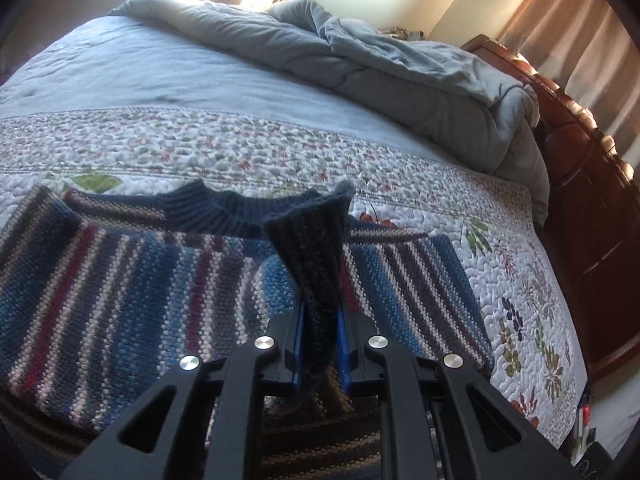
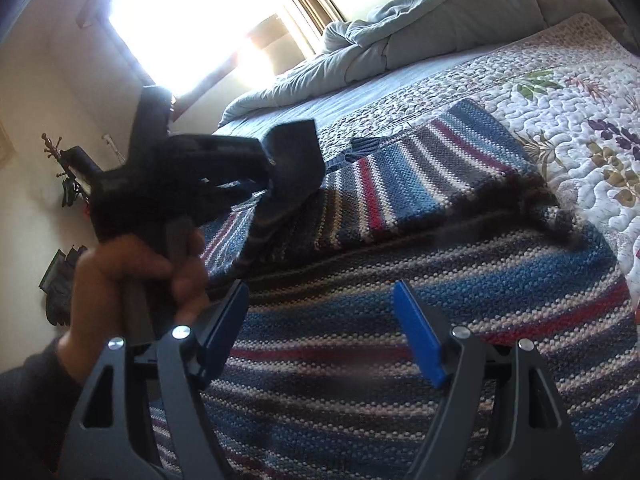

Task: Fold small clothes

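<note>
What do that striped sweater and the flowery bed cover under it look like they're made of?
The striped sweater looks like chunky knitted yarn, probably wool or acrylic: visible stitch rows and a ribbed dark collar, matte finish. The flowery bed cover looks like quilted cotton: puffy stitched swirls and printed flowers, matte too.

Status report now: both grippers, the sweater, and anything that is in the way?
Left gripper shut on dark sleeve cuff, lifted. Right gripper open, empty, above striped sweater. Sweater on floral quilt, partly folded. Nothing in the way.
</note>
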`<state>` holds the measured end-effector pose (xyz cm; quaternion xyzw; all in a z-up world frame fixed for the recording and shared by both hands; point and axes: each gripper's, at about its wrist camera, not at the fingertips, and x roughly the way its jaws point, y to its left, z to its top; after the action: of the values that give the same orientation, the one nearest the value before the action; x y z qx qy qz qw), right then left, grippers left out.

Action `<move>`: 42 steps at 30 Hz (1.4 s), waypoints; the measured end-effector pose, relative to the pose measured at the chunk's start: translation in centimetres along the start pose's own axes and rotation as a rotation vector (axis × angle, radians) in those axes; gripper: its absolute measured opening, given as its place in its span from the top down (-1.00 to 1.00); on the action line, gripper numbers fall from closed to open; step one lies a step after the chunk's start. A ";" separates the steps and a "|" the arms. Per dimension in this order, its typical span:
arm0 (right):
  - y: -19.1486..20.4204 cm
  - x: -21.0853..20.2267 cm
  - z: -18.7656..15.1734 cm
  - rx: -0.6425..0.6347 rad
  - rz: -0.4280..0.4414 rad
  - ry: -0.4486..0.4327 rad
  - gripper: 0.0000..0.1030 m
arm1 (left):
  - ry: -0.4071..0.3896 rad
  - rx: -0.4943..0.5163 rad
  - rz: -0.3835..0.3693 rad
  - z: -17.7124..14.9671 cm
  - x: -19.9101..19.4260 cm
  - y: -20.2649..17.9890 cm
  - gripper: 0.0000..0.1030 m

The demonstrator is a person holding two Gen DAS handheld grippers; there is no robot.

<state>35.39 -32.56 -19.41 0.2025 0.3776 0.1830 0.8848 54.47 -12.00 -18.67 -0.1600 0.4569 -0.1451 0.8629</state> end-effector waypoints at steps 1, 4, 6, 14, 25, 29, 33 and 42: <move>-0.1 0.0 0.0 0.005 0.001 0.002 -0.46 | 0.032 0.005 -0.005 -0.4 0.8 -0.2 0.64; -0.5 0.4 0.0 0.026 0.009 0.017 -0.46 | 0.067 0.002 -0.043 -1.3 1.3 -0.3 -0.14; -0.7 0.7 0.0 0.043 0.019 0.028 -0.46 | 0.021 -0.019 -0.075 -1.5 -0.2 0.0 -0.46; -2.4 2.1 0.0 0.181 0.189 0.082 -0.29 | -0.091 -0.180 -0.171 -8.7 -10.3 7.0 -0.77; -5.1 5.7 6.1 0.523 0.396 0.158 0.03 | -0.157 -0.152 -0.135 -17.4 -13.6 12.5 -0.81; -6.3 8.5 7.9 0.605 0.313 0.222 0.03 | -0.132 -0.112 -0.143 -18.2 -12.9 11.9 -0.81; -7.2 9.3 7.9 0.660 0.189 0.250 0.03 | -0.123 -0.097 -0.168 -18.6 -13.1 11.5 -0.81; -5.7 12.1 11.0 0.508 0.093 0.218 0.84 | -0.109 -0.118 -0.192 -18.8 -13.2 11.7 -0.82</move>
<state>52.39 -34.09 -22.50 0.4140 0.4946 0.1434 0.7506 32.90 1.15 -23.69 -0.2612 0.3995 -0.1913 0.8576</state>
